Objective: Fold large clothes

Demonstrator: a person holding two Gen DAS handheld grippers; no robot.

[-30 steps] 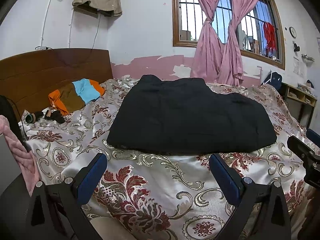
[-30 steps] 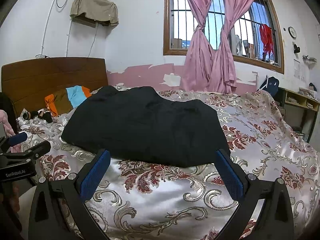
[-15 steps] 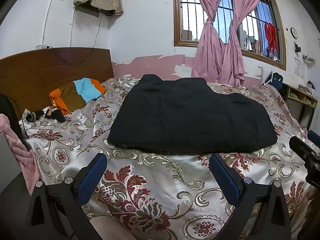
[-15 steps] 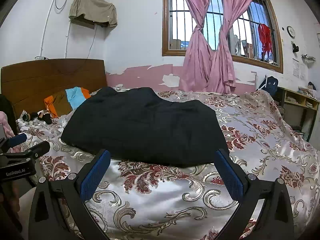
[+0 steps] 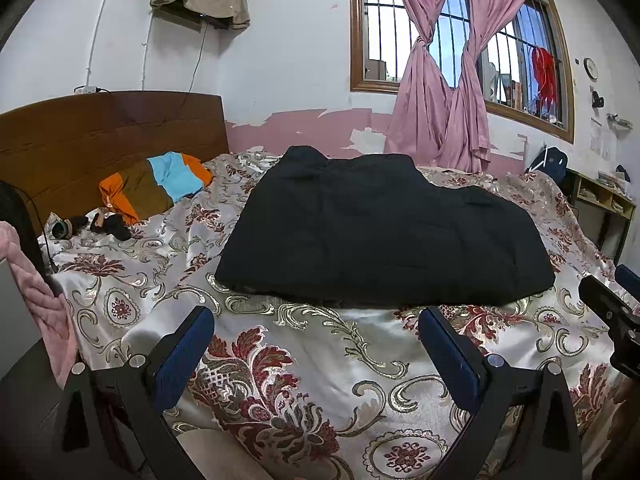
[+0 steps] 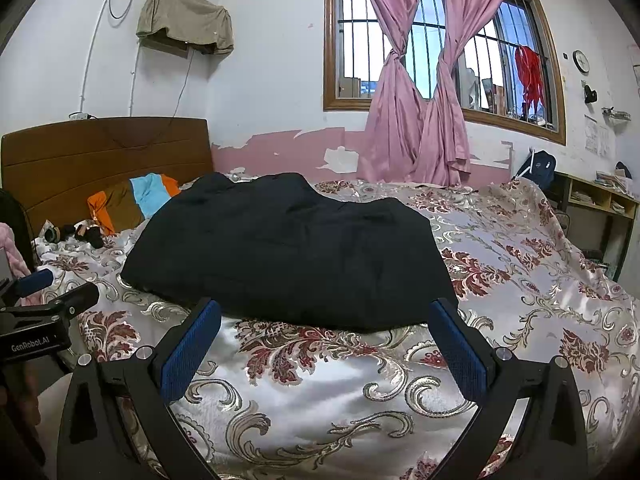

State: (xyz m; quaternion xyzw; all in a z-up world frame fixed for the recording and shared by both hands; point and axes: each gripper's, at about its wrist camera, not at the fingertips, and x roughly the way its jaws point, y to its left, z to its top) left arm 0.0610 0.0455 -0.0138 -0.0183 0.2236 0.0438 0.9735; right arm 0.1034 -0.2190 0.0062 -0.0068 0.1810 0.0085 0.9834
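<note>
the black garment (image 5: 384, 236) lies in a thick, already doubled-over slab across the middle of the frame on the bed (image 5: 304, 364), and in the right wrist view it sits centre-left (image 6: 288, 252). it looks padded and bulky, soft rather than stiff, probably heavier than a shirt and apt to sag and slump if lifted by one corner only. the near hem, along the lower edge of the black shape, is the natural place to take hold: one corner at lower left, one at lower right, pinching through all layers.

the left tool (image 5: 316, 344) has its blue-padded fingers spread wide and holds nothing, low in the frame, short of the hem. the right tool (image 6: 324, 340) is likewise spread and empty, its tips just at the hem's edge.

the satin floral bedspread (image 6: 520, 280) looks slick, so the bundle may slide rather than crease. upper left is a wooden headboard (image 5: 100, 140) with a striped orange and blue cloth (image 5: 156, 188); upper right, a barred window with pink curtains (image 5: 440, 100).
</note>
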